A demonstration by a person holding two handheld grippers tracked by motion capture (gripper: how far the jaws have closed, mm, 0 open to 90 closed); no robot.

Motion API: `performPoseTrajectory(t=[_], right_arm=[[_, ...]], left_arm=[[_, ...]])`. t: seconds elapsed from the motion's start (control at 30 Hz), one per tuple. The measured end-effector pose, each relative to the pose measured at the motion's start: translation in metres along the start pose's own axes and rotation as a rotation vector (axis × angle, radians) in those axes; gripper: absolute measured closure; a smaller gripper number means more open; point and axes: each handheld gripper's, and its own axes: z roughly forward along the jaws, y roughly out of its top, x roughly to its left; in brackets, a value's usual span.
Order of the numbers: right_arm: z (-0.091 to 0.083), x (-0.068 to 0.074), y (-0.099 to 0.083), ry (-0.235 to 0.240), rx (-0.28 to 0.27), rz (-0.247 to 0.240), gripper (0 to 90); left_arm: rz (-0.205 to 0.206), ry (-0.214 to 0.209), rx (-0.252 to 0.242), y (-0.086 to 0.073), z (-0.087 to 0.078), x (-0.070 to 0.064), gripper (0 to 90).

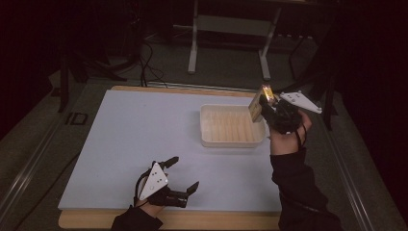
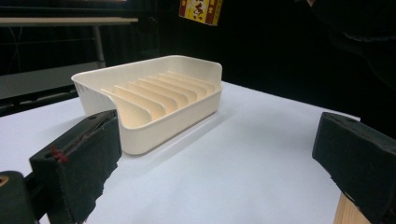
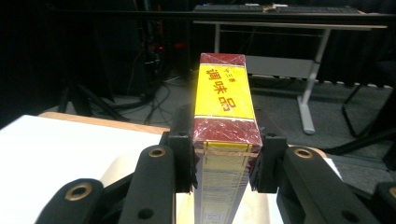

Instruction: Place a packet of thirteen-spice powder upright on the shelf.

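A red-and-yellow box [image 3: 226,135] is held clamped upright in the right gripper [image 1: 273,109] just above the slotted tray's [image 1: 208,129] right end, while the left gripper [image 1: 183,174] is left wide open and empty at lower centre.

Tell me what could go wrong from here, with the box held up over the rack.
1. The box is pinched on its narrow sides by the right gripper in mid-air beside the rack; it could twist or slip.
2. The rack's slots look narrow, so a tilted box may catch on a divider.
3. The rack sits loose while the left gripper is open and apart, so a push could slide it.
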Motion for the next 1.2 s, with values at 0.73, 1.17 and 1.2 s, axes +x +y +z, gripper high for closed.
performPoseTrajectory(t=[0.73, 1.17, 1.2], right_arm=[[0.055, -0.030, -0.062, -0.094, 0.130, -0.006, 67.2], [0.071, -0.028, -0.083, -0.109, 0.152, -0.006, 67.2], [0.072, -0.028, -0.084, -0.109, 0.154, -0.009, 67.2]], left_arm=[[-0.014, -0.011, -0.008, -0.005, 0.003, 0.001, 2.0], [-0.009, -0.018, -0.010, -0.006, 0.003, 0.001, 2.0], [-0.011, -0.018, -0.011, -0.006, 0.003, 0.001, 2.0]])
